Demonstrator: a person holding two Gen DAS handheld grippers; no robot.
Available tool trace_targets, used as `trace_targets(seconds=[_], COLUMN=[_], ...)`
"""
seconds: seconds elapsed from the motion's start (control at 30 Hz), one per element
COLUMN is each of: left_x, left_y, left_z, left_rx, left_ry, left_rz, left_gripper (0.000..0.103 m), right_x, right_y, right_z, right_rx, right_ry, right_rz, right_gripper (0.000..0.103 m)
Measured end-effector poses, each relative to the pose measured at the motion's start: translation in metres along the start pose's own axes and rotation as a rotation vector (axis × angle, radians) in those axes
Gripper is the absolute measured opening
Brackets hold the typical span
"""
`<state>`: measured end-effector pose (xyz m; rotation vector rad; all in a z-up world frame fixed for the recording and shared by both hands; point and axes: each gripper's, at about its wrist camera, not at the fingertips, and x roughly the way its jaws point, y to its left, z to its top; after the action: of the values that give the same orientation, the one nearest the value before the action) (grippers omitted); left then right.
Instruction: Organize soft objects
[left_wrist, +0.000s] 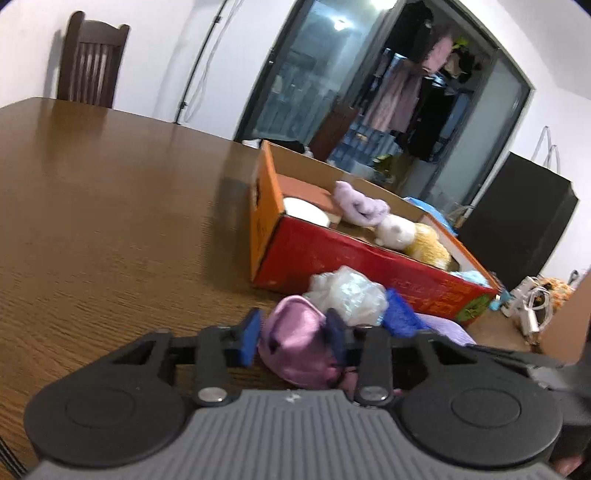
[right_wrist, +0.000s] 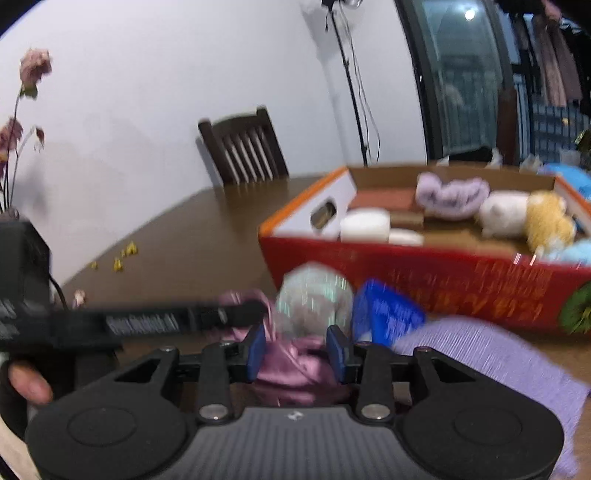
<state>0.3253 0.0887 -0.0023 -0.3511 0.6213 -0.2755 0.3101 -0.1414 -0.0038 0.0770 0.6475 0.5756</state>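
Brown surface (left_wrist: 110, 221), red box (left_wrist: 332, 254) beyond. Left tool (left_wrist: 293, 334) pinching pink satin cloth (left_wrist: 295, 343); right tool (right_wrist: 295, 349) narrowly parted around it, grip unclear. Risk: opposed pulls, slippery fabric escaping.

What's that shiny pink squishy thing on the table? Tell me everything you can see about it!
The pink satin cloth is a soft, glossy, crumpled bundle, pinkish-purple with deep folds. It lies on the brown wooden table, in front of the red box, touching a clear plastic-looking puff. Both grippers hold it: the left gripper and the right gripper each press their blue pads into its sides.
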Motion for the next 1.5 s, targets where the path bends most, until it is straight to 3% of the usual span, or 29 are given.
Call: trace_targets(seconds=[0.23, 0.43, 0.6, 0.73, 0.87, 0.97, 1.07, 1.13, 1.23, 1.3, 1.4, 1.5], left_x=[-0.019, -0.066, -0.099, -0.110, -0.111, -0.110, -0.110, -0.116, -0.129, -0.129, -0.115, -0.100], left_y=[-0.013, -0.034, -0.063, -0.079, -0.080, -0.075, -0.076, -0.078, -0.076, -0.073, -0.072, -0.067], left_z=[-0.016, -0.069, -0.104, -0.121, -0.124, -0.122, -0.121, -0.120, -0.114, -0.109, -0.104, -0.107], left_rx=[0.037, -0.003, 0.075, 0.134, 0.135, 0.131, 0.129, 0.141, 0.114, 0.100, 0.109, 0.104], left_ry=[-0.004, 0.024, 0.033, 0.032, 0.022, 0.013, 0.012, -0.016, -0.071, -0.083, -0.073, -0.031], left_rz=[0.028, 0.003, -0.017, -0.027, -0.016, -0.006, -0.013, -0.042, -0.099, -0.082, -0.024, -0.034], left_gripper=[0.026, 0.024, 0.023, 0.023, 0.024, 0.025, 0.029, 0.048, 0.053, 0.058, 0.055, 0.041], right_x=[-0.015, -0.063, -0.106, -0.152, -0.179, -0.169, -0.141, -0.125, -0.111, -0.108, -0.108, -0.108], right_y=[0.016, 0.019, 0.026, 0.028, 0.016, -0.003, -0.024, -0.029, -0.023, -0.018, -0.019, -0.019], right_z=[-0.016, -0.050, -0.090, -0.098, -0.091, -0.079, -0.070, -0.069, -0.072, -0.078, -0.085, -0.087], right_rx=[-0.085, -0.115, -0.103, -0.062, -0.009, 0.057, 0.164, 0.216, 0.209, 0.186, 0.211, 0.212], right_ry=[0.005, 0.049, 0.093, 0.023, -0.097, -0.143, -0.113, -0.102, -0.081, -0.070, -0.072, -0.068], right_rz=[-0.016, 0.005, 0.008, 0.057, 0.001, -0.026, 0.006, 0.026, 0.013, -0.009, -0.005, -0.003], right_gripper=[0.031, 0.025, 0.023, 0.023, 0.023, 0.032, 0.036, 0.035, 0.034, 0.033, 0.029, 0.027])
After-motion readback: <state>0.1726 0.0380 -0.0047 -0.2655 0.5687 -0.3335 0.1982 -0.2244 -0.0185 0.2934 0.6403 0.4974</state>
